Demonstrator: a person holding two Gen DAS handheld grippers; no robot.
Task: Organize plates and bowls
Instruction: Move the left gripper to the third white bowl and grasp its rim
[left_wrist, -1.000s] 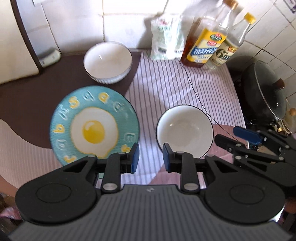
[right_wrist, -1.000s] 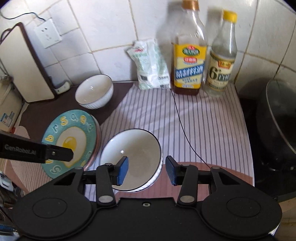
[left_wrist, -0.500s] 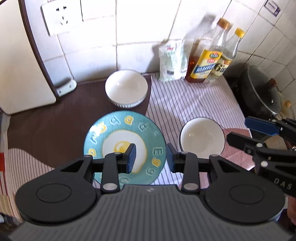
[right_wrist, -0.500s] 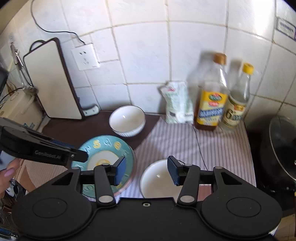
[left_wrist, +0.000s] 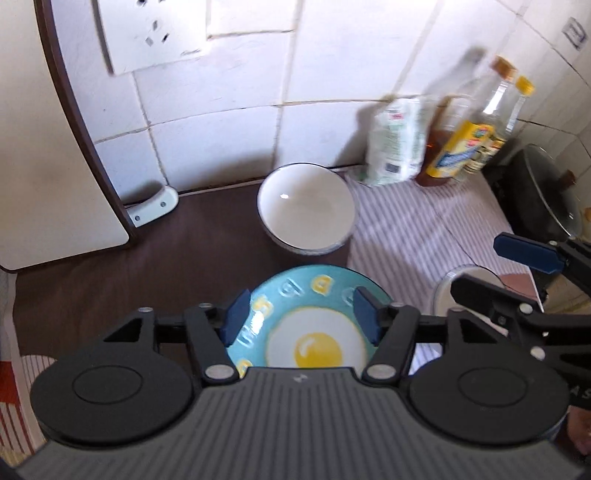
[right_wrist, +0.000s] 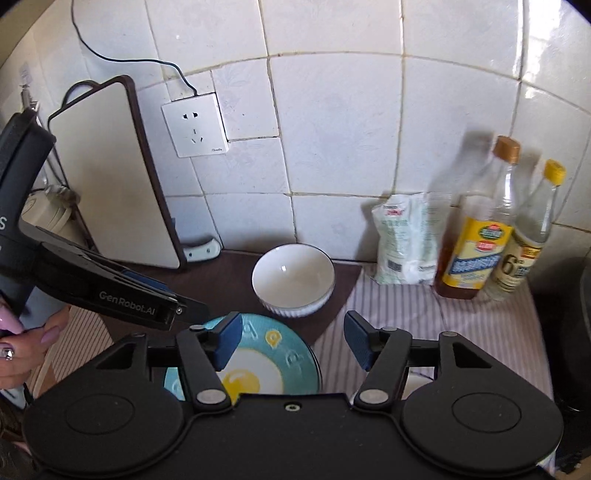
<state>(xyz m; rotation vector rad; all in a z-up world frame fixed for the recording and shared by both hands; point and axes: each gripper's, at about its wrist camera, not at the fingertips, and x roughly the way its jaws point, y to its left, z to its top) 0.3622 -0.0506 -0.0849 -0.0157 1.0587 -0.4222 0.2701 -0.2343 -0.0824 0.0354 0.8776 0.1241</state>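
under my left tongs (left_wrist: 301, 319), wide open and empty like my right tongs (right_wrist: 293, 341), lies the plate (left_wrist: 314, 332), the bowl (left_wrist: 306, 208) straight beyond it.

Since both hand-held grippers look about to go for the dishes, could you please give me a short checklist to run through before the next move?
1. Left hand-held gripper open and empty: ok, both blue pads are apart with nothing between them.
2. Right hand-held gripper open and empty: ok.
3. Egg-pattern plate lying flat and bare: ok, nothing rests on it.
4. Far white bowl upright and empty: ok, it stands apart from the plate.
5. Near white bowl free to grasp: cannot tell, it is mostly hidden behind the right hand-held gripper.
6. Bottles and bag out of the way: ok, they stand back at the wall.
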